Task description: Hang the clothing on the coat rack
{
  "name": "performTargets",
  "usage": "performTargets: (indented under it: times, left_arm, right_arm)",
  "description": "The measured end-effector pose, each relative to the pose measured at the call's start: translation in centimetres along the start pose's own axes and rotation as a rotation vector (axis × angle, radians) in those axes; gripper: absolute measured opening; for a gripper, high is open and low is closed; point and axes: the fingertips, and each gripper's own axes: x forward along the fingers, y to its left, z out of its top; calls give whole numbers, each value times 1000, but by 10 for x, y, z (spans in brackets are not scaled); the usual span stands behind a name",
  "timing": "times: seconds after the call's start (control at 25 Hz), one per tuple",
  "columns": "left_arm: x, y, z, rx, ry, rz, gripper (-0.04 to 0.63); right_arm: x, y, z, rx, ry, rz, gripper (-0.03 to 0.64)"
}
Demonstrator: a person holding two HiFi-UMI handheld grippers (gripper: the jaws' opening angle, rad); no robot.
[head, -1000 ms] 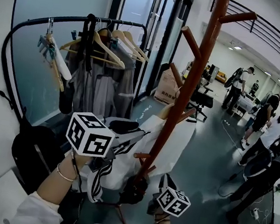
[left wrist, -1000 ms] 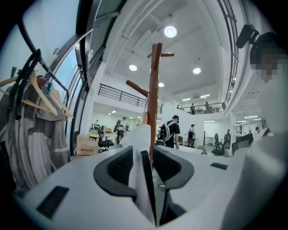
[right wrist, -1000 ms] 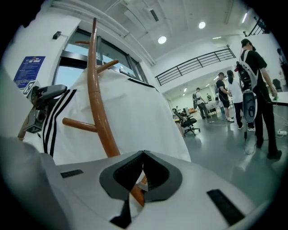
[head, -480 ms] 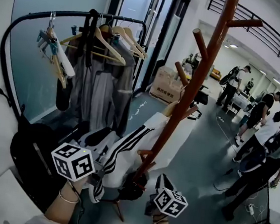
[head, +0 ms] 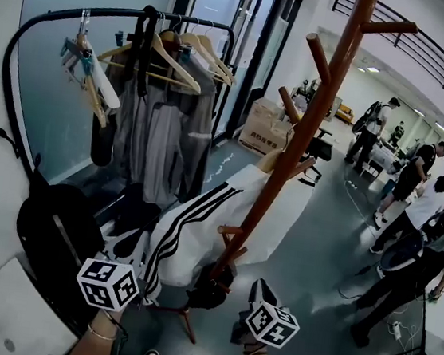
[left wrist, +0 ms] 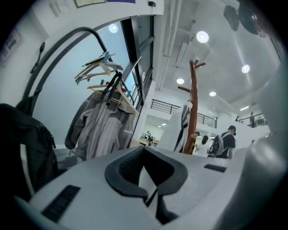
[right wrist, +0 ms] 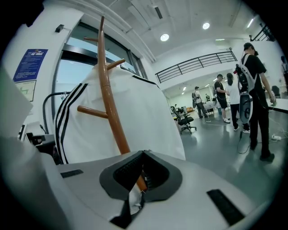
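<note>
**Left gripper empty and closed, right gripper pinching the jacket at the rack**

Far to my left stands a black garment rail (head: 106,12) with wooden hangers (head: 169,54) and grey jackets (head: 158,141) on it. A black backpack (head: 51,232) sits low beneath its curved end.

My left gripper (left wrist: 144,152) is just beside that backpack, low in the head view and pointing about level. Its jaws have just been closing and now meet tip to tip, with nothing between them. It is clear of the clothing.

Next along is the white jacket (head: 200,226), the one with black stripes down the sleeve. It is on the coat rack (head: 304,118), draped around the pole's lower half. Its top is up by the lower pegs and its bulk hangs on the pole's left side. I cannot tell which peg carries it.

The rack is a brown wooden pole with angled pegs, and it leans across the middle of the head view.

My right gripper (right wrist: 143,156) is at the foot of the rack, close to the pole and pointing slightly downward. Its jaws are pressed together on a fold of the jacket's white fabric, which sticks out between the pads.

Behind the rack there is a cardboard box (head: 264,130) by the doorway. Further right, several people (head: 419,205) stand well apart from me on the open grey floor.
</note>
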Motion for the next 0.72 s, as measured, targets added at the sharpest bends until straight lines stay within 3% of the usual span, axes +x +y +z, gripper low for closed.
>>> performTargets:
  times: [0.12,0.48,0.72]
  left_arm:
    - [-16,-5,-15,20,25,43,9]
    - [-51,-59,-45,10,45,60,8]
    - [-72,-91,-51,2,48,53,8]
  right_arm:
    - [-9,0,6,-14,-13,23,23]
    - [-57,-11,11,-38,-32,87,23]
    - [-85,-9,5,-131,-23,106,21]
